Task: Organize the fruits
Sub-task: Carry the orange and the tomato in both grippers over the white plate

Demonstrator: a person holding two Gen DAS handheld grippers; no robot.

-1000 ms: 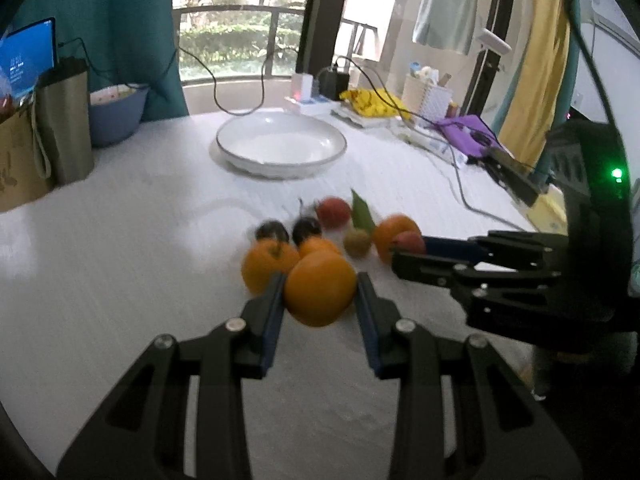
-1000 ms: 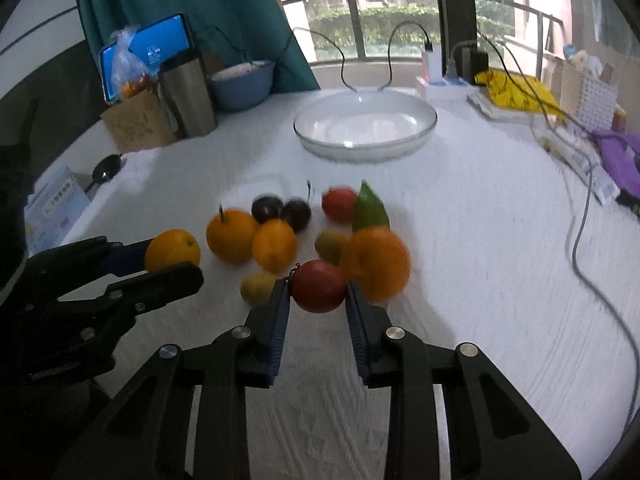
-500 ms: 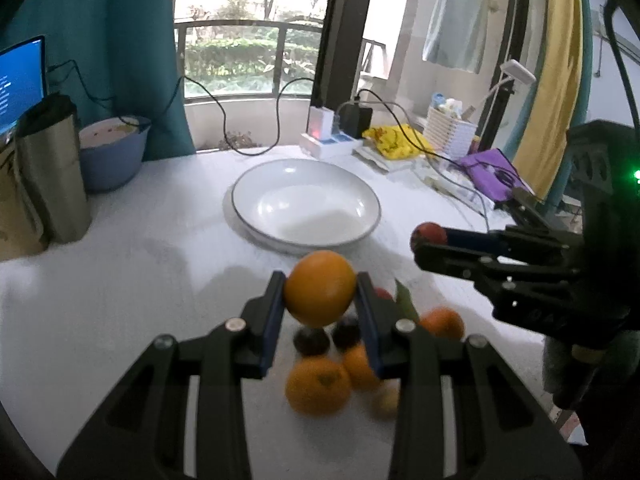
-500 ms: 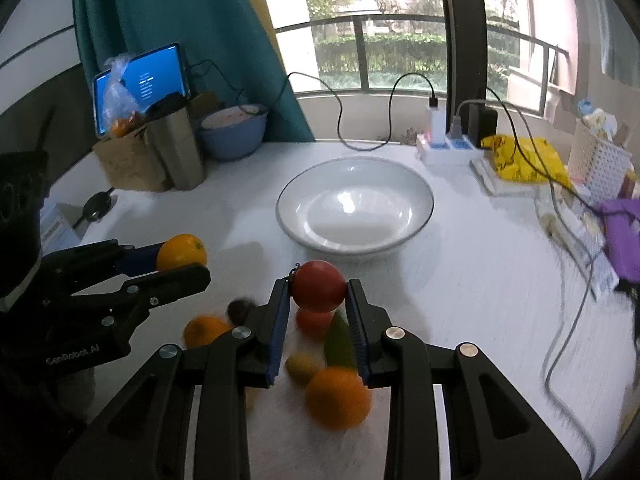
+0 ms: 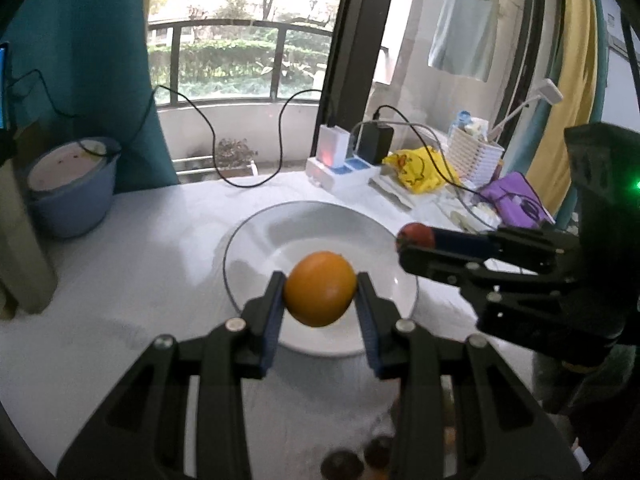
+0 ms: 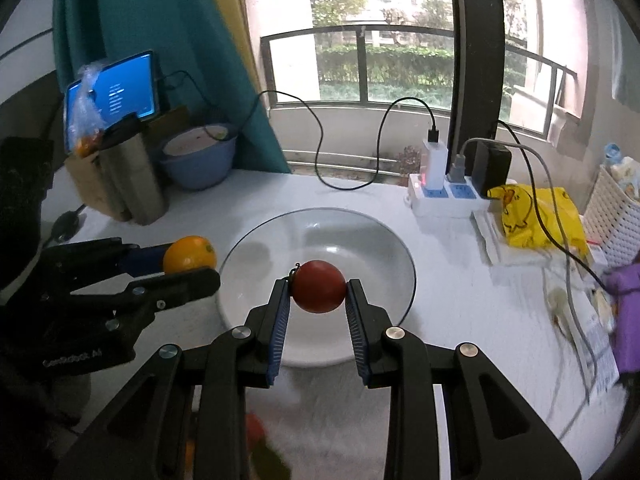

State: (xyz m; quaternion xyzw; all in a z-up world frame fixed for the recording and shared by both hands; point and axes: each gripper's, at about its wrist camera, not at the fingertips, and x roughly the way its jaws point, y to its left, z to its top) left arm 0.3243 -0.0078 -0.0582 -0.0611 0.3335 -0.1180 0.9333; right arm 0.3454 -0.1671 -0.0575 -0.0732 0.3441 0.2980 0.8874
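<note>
Left tongs [image 5: 321,295] pinch an orange [image 5: 320,294]; right tongs [image 6: 318,287] pinch a red fruit [image 6: 318,286]. Both fruits held above the white plate [image 6: 384,240] on the table [image 6: 440,248]. Step: transport. Next, likely: lower, then spread tongs to release.

White table [image 6: 440,280]: white bowl [image 6: 256,240], blue basin [image 6: 198,164], power strip [image 6: 444,200], steel cup [image 6: 136,184]
</note>
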